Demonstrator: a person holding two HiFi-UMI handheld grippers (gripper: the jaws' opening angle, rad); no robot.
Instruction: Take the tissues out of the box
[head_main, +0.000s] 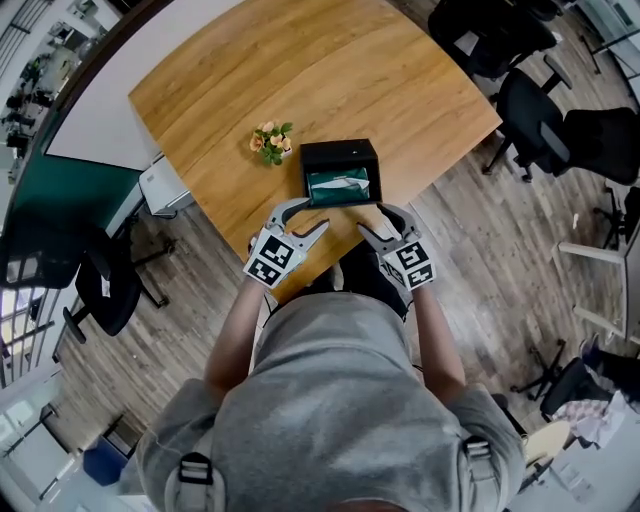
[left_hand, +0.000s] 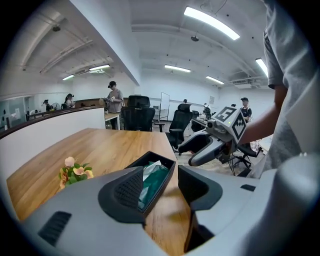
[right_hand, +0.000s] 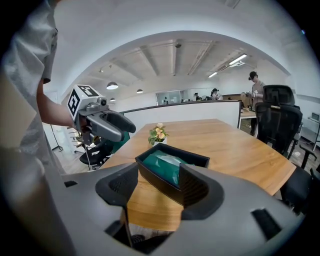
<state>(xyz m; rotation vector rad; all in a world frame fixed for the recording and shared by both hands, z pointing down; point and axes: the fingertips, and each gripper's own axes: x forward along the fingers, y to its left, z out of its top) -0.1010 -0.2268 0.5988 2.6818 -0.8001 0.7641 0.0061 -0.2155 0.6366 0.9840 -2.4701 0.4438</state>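
Two tools sit nearest the person: left hand-held gripper (head_main: 308, 215) and right hand-held gripper (head_main: 375, 222), both w/ jaws wide apart and nothing in them, poised over the near edge of the counter (head_main: 300, 70) and pointing away and downward. Just beyond their tips is the black box (head_main: 340, 153), open-topped, close to that near edge. The left one lines up w/ its near-left corner, the right one w/ its near-right corner, neither touching as far as I can tell. Inside the box are the tissues (head_main: 340, 186): a green pack w/ a bit of white sheet poking up on top. On handling, the pack is prob. light and soft, will squash under the pads, and its wrap is likely a bit slick; a single sheet would tear or slip out if pulled alone. The box looks light too, so it may slide or lift w/ the pack. Best to steady its wall w/ one tool and pinch the pack's end or side w/ the other, not the loose white sheet. The fit looks snug, so there's little room for a jaw beside the pack. Further off, just left of the box, is a small bunch of flowers (head_main: 272, 141), then office chairs (head_main: 530, 110) at far right.
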